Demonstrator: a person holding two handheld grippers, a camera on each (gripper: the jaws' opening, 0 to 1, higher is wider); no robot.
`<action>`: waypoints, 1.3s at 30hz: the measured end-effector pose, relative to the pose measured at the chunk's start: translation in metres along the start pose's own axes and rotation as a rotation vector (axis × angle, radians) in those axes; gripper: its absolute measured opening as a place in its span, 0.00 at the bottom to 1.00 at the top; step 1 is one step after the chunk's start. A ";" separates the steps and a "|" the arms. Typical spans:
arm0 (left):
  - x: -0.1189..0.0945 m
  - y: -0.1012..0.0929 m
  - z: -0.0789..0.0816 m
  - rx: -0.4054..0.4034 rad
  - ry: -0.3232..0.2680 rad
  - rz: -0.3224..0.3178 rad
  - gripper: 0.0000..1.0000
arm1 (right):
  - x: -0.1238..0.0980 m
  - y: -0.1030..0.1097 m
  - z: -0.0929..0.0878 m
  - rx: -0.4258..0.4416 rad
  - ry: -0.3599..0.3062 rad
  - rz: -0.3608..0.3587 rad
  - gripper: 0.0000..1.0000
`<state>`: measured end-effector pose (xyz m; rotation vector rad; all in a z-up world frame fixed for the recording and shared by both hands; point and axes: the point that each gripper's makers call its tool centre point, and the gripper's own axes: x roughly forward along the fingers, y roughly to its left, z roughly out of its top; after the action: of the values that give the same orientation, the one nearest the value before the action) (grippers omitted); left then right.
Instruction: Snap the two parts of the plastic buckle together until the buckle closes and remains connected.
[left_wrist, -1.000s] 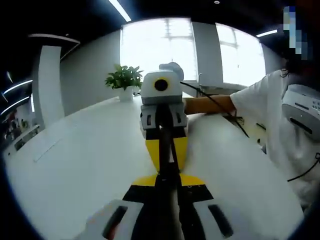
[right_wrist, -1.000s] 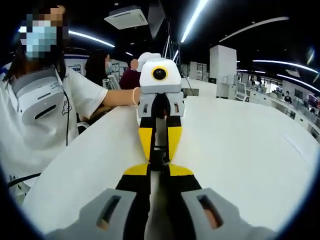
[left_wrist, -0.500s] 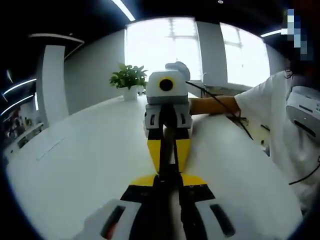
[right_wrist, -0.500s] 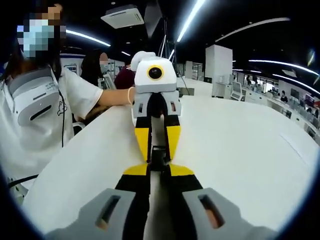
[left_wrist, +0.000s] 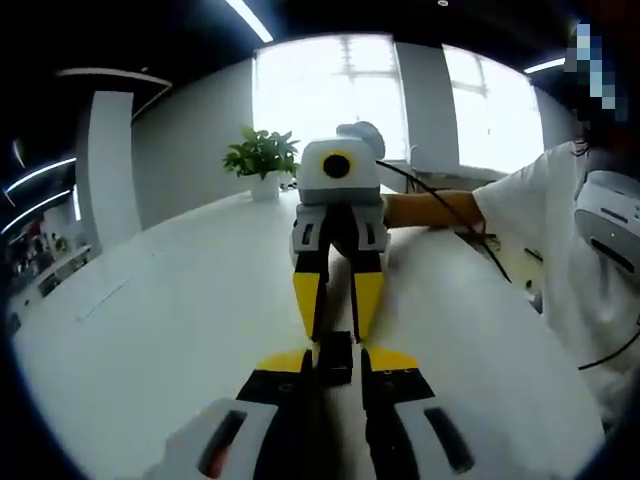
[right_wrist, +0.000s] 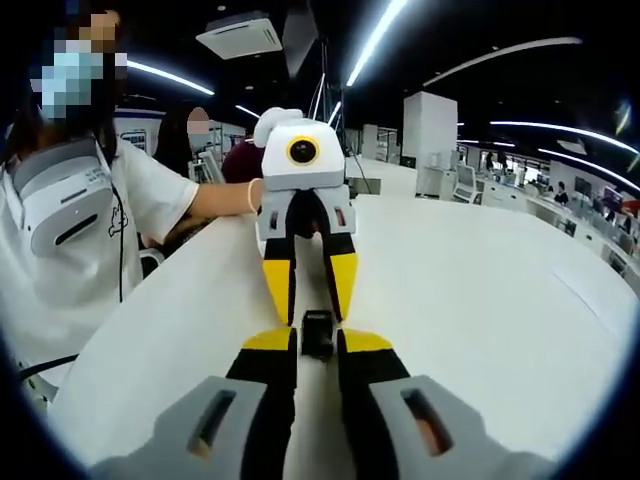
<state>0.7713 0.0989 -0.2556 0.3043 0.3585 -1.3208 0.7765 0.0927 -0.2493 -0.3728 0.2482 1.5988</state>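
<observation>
**Buckle joined, grippers letting go**

In the left gripper view, the left gripper (left_wrist: 337, 362) has its jaws spread a little, the black buckle (left_wrist: 336, 356) lying between the tips on the white table (left_wrist: 150, 330). Facing it, the right gripper (left_wrist: 338, 325) also stands parted, its yellow tips just beside the buckle. In the right gripper view the buckle (right_wrist: 317, 333) looks like one closed piece, so the snapping seems done. Next: draw both grippers apart and check it holds, keeping it visible.
</observation>
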 end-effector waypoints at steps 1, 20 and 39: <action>0.000 0.000 0.000 0.000 0.001 0.001 0.18 | 0.000 0.000 -0.001 0.002 0.004 0.000 0.16; -0.001 0.008 -0.005 -0.001 0.017 0.026 0.18 | -0.001 -0.006 -0.009 0.017 0.021 -0.011 0.14; -0.015 0.019 0.012 -0.063 -0.070 0.082 0.18 | -0.003 -0.020 -0.010 0.034 0.012 -0.043 0.13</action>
<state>0.7874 0.1107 -0.2379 0.2174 0.3245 -1.2345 0.7969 0.0877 -0.2558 -0.3592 0.2746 1.5485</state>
